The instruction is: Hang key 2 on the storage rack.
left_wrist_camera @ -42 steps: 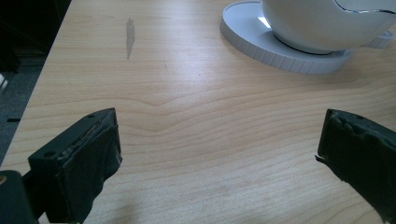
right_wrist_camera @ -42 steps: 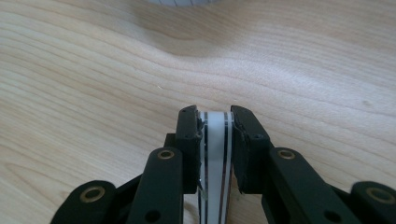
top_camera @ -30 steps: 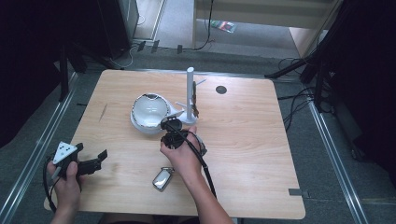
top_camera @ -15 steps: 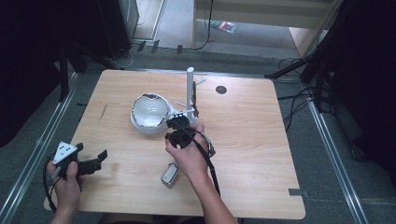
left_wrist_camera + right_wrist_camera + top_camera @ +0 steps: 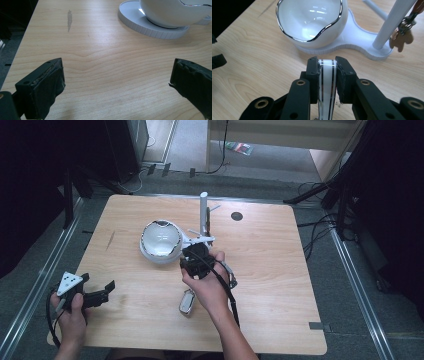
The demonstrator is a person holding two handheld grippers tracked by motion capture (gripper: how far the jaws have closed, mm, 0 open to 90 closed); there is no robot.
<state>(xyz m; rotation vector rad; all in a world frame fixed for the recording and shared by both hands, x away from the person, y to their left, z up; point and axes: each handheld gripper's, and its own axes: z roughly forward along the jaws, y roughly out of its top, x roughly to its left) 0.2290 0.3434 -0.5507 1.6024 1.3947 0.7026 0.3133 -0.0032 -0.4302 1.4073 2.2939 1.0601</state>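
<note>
The right gripper (image 5: pixel 327 65) was clamped on a flat white strip edged with thin dark lines (image 5: pixel 327 82), pinched upright between its black pads; what the strip belonged to was hard to tell. In the high view that gripper (image 5: pixel 196 261) sat just beside a glossy white bowl with a silver rim (image 5: pixel 160 240), which rested on a ribbed white base (image 5: pixel 352 43) joined to a white upright post (image 5: pixel 203 212). A small brown tag (image 5: pixel 402 38) hung by the post. A silver key fob (image 5: pixel 186 301) lay near the wrist. The left gripper (image 5: pixel 97 295) rested near the light wooden table's (image 5: pixel 280 285) corner, jaws spread wide over bare wood.
</note>
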